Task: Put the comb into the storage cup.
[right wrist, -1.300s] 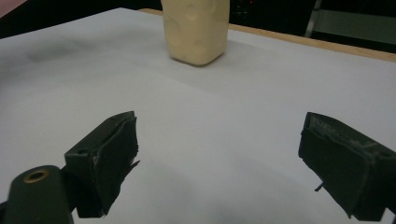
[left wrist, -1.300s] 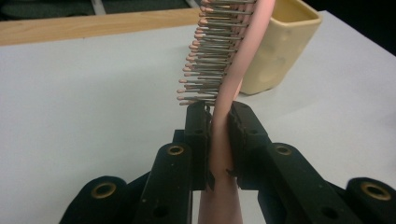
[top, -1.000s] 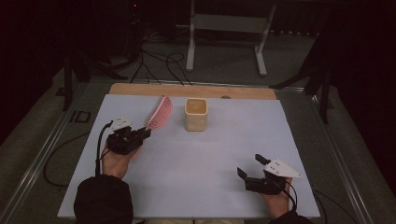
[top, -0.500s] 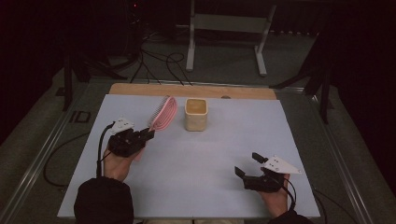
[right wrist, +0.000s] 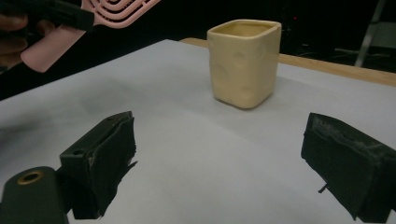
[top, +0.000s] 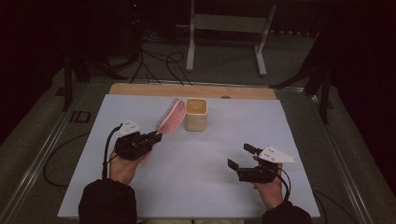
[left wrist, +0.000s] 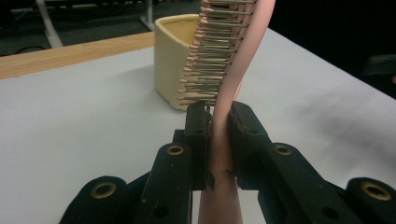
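A pink hairbrush [top: 171, 116] with metal bristles is lifted off the table, its handle clamped in my left gripper [top: 156, 137]. In the left gripper view the jaws press on both sides of the pink hairbrush handle [left wrist: 219, 140], bristles pointing left. The brush head hangs close beside a cream square cup [top: 195, 114] that stands upright at the back middle of the white table sheet [top: 201, 168]. That cup [right wrist: 243, 60] stands ahead in the right gripper view. My right gripper [top: 241, 157] hovers at the front right, jaws wide apart with nothing between them.
A wooden strip [top: 140, 89] runs along the table's far edge. Beyond it stand a metal stand [top: 229, 28] and loose cables [top: 154, 60] on the floor. Metal rails border the table on both sides.
The left gripper has carried the brush toward the right, closer to the cup. The right gripper has risen slightly and shifted a little.
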Demonstrator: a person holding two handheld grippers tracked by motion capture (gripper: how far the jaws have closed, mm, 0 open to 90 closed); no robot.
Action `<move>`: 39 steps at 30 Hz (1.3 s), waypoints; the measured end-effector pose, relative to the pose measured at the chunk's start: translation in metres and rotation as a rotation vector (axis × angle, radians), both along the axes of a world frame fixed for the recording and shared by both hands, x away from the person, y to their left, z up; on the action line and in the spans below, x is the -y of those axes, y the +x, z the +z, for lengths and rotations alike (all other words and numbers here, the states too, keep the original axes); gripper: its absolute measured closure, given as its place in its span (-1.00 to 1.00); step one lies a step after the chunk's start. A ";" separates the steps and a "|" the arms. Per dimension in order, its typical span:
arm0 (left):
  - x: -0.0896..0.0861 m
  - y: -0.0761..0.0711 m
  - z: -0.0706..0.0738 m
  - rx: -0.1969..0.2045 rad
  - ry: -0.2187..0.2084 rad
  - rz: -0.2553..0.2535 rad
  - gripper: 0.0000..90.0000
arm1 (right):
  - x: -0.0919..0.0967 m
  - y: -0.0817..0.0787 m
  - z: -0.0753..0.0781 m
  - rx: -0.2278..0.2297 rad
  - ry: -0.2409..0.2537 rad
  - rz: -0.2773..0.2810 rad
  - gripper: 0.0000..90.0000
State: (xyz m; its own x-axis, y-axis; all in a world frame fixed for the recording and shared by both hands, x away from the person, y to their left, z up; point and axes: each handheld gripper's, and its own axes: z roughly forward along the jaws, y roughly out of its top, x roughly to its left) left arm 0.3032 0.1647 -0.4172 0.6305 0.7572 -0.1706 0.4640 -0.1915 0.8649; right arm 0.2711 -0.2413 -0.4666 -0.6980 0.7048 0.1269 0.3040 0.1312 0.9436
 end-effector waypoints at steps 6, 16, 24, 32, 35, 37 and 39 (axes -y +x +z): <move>0.002 -0.001 0.001 0.004 -0.037 -0.042 0.77 | -0.015 0.012 0.005 -0.019 0.024 0.025 -0.78; 0.007 -0.001 -0.001 0.000 -0.038 -0.094 0.77 | -0.043 0.028 0.020 -0.039 0.053 0.096 -0.79; 0.012 -0.002 -0.002 -0.009 -0.033 -0.120 0.77 | -0.061 0.040 0.023 -0.092 0.061 0.163 -0.79; 0.017 -0.004 -0.001 -0.011 -0.035 -0.143 0.77 | -0.071 0.048 0.028 -0.117 0.100 0.179 -0.79; 0.020 -0.005 0.000 -0.006 -0.031 -0.158 0.77 | -0.075 0.051 0.032 -0.115 0.098 0.187 -0.79; 0.022 -0.006 0.000 -0.001 -0.030 -0.167 0.77 | -0.079 0.052 0.034 -0.113 0.104 0.194 -0.79; 0.024 -0.007 0.001 0.000 -0.030 -0.173 0.77 | -0.082 0.053 0.036 -0.110 0.107 0.203 -0.79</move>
